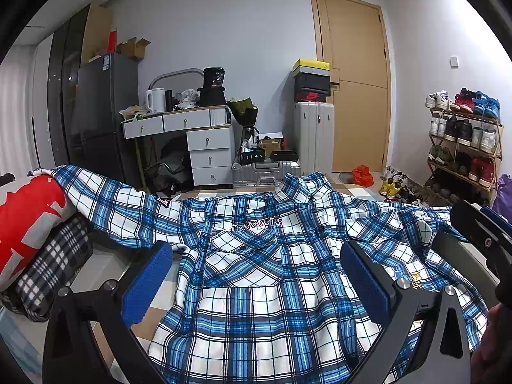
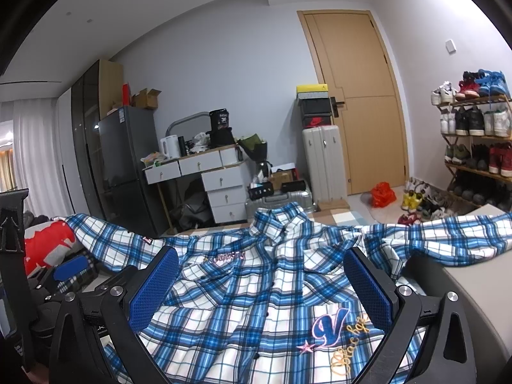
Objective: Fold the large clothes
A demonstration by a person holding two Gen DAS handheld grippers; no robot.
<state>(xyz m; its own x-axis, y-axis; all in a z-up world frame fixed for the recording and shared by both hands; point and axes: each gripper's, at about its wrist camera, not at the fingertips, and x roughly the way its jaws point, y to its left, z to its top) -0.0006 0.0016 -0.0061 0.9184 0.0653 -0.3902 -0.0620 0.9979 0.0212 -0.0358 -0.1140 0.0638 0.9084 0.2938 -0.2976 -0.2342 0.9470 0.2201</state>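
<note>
A blue-and-white plaid shirt (image 1: 256, 265) lay spread front-up on the surface, collar toward the far wall, buttoned down the middle. One sleeve ran out to the left over a pile of folded clothes (image 1: 35, 240), red and grey on top and dark check beneath; the other sleeve (image 2: 448, 233) stretched right across a plain grey part of the surface (image 2: 473, 291). The left tool (image 1: 256, 284) hung just above the shirt's lower front with its blue-padded fingers (image 1: 145, 284) wide apart and nothing between them. The right tool (image 2: 260, 291) hung over the shirt's right chest, also wide apart and empty, with an embroidered "V" patch (image 2: 329, 323) showing between its fingers. In the left view the right tool appeared at the right edge, with part of a hand (image 1: 492, 345) below it. Beyond the shirt stood a desk (image 1: 188, 128) with its drawers shut, a white kettle (image 1: 155, 100) and clutter on top. Shoe boxes (image 1: 312, 80) were stacked on an upright suitcase (image 1: 313, 137); small boxes sat on a second suitcase (image 1: 265, 172) lying flat. A rack (image 1: 464, 147) by the door (image 1: 355, 76) held rows of shoes.
</note>
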